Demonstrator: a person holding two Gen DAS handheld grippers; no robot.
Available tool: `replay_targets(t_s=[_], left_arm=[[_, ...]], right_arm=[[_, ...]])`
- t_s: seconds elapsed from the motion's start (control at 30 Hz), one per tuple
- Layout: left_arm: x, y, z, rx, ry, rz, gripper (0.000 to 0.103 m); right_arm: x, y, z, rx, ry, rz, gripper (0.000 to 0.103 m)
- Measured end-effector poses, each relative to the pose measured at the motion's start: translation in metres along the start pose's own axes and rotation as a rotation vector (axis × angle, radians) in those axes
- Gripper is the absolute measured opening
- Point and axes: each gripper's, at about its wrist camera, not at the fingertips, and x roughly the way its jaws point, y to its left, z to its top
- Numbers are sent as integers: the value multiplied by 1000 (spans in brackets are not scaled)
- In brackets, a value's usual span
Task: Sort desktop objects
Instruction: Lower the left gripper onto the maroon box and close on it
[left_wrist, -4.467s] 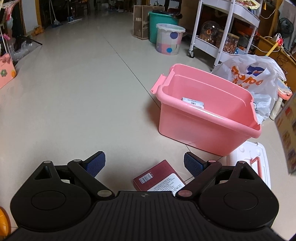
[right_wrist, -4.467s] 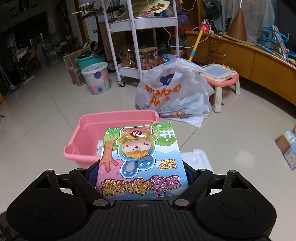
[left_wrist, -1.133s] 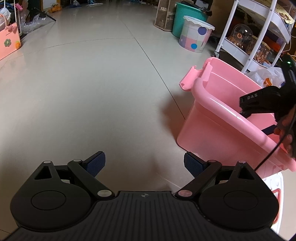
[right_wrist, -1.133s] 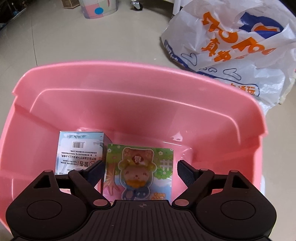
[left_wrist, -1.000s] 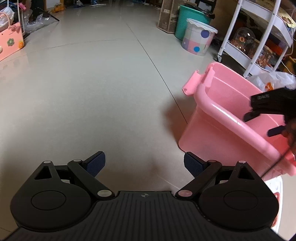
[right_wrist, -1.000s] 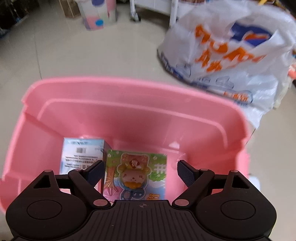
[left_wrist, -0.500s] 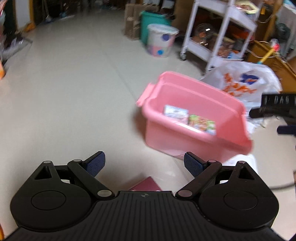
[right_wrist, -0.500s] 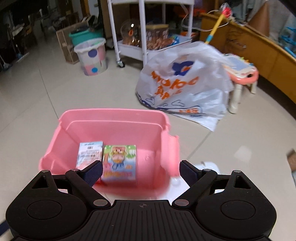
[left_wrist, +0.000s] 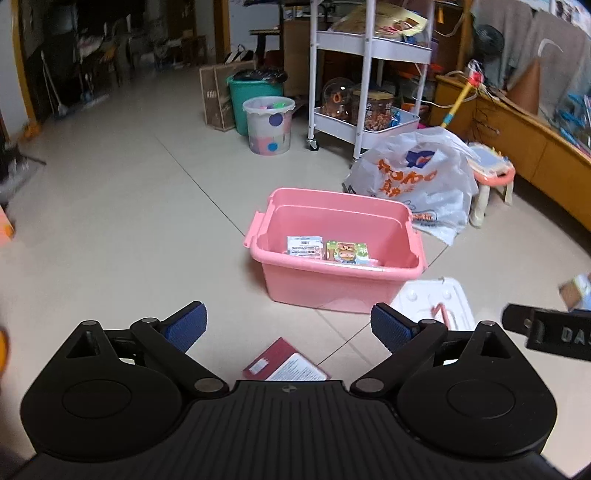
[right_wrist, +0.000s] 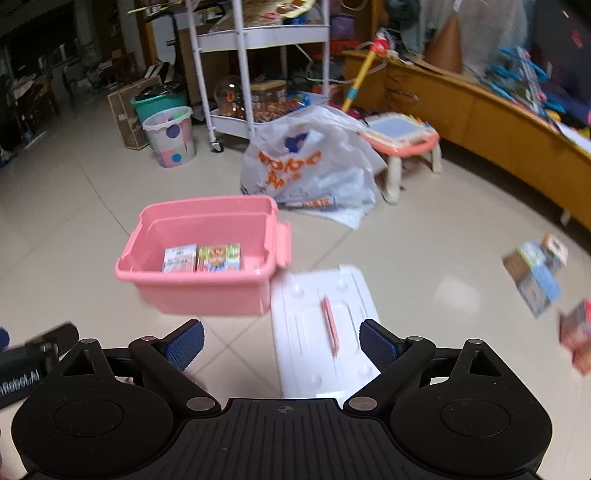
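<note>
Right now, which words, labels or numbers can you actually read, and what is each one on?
"DAS": cut-off lettering on the right gripper.
"nRobot.AI": cut-off lettering on the left gripper.
"FA": on the cardboard box, rest hidden.
Plastic bag, two boxes in the pink bin, maroon box: print too small or blurred.

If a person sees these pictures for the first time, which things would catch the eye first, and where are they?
The eye goes first to the pink bin on the pale floor tiles in the middle of the room, with two small boxes side by side inside it: a white one and a colourful cartoon one. Its white lid lies flat on the floor beside it. Behind stands a white plastic bag with orange lettering.
</note>
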Motion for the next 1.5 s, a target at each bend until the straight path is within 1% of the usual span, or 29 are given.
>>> replay_targets(t_s=[0.07,0.13,0.27,0.33,0.47,0.5,0.53,0.63,0.73,0.77,0.87,0.97,1.07,1.13,1.23,1.37,1.43,1.47,1.5], left_arm=[[-6,1,-3,-12,8,4,100],[-2,3,-7,-41,35,6,100],[14,6,-18,-109,101,27,100],[27,6,-23,-126,130,28,100],[69,5,-32,-150,211,40,100],[79,6,-35,-156,224,34,100],[89,8,-38,-161,236,28,100],[121,13,-42,-234,287,31,100],[154,17,-44,-314,323,17,100],[166,17,-46,-328,343,27,100],[200,16,-50,-371,404,59,100],[224,15,-57,-382,458,100,100],[240,23,-68,-461,506,117,100],[249,28,-73,-497,525,113,100],[260,32,-78,-515,534,104,100],[268,26,-79,-484,526,158,100],[272,24,-81,-446,543,151,99],[272,23,-84,-443,556,159,95],[273,23,-87,-464,571,158,95]], right_arm=[[-9,-8,-12,40,12,9,90],[-7,-12,-23,54,33,15,90],[9,-17,-37,79,64,8,90],[23,-22,-42,107,75,0,90],[58,-30,-56,151,122,-87,91],[69,-32,-60,168,138,-112,91],[78,-34,-64,186,150,-119,91],[105,-35,-74,219,193,-143,91],[130,-28,-83,218,227,-170,91],[139,-25,-86,214,237,-178,91],[158,-18,-88,219,259,-164,91],[174,-13,-88,230,276,-146,91],[184,-12,-84,234,278,-156,91],[191,-12,-82,243,284,-157,91],[199,-11,-82,258,301,-157,91],[208,-10,-86,268,328,-153,91],[213,-10,-88,274,339,-153,91],[215,-10,-89,278,344,-154,91],[217,-10,-89,283,349,-154,91]])
